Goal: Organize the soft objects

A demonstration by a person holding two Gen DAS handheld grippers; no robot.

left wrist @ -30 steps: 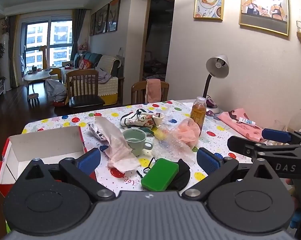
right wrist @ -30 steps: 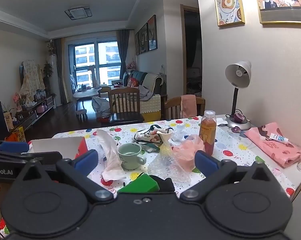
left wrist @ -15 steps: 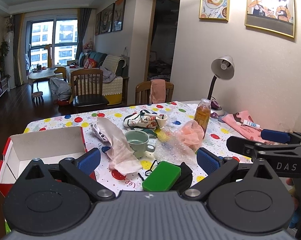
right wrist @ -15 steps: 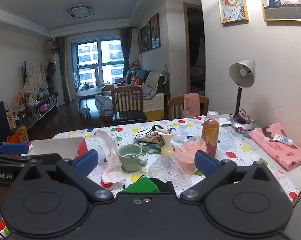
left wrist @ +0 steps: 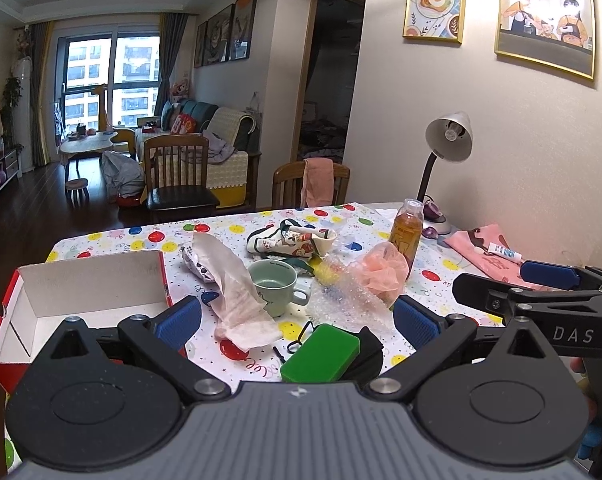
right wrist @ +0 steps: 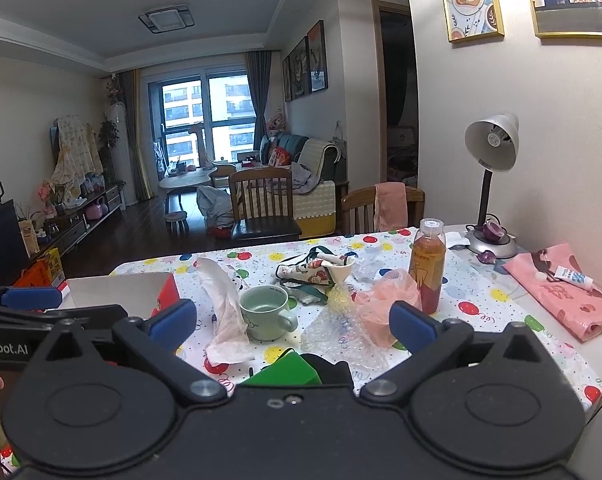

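On the polka-dot tablecloth lie a crumpled white-pink cloth, a printed fabric pouch, bubble wrap, a pink plastic bag and a green sponge on a black item. My left gripper is open and empty, above the near table edge. My right gripper is open and empty, beside it to the right; its fingers show in the left wrist view.
An open red-and-white box sits at the near left. A green mug stands mid-table, a tea bottle and desk lamp at the right, with a pink folded cloth. Chairs stand behind.
Both grippers have risen and drawn back slightly, so the table sits a little lower in view. Nothing on the table has moved.
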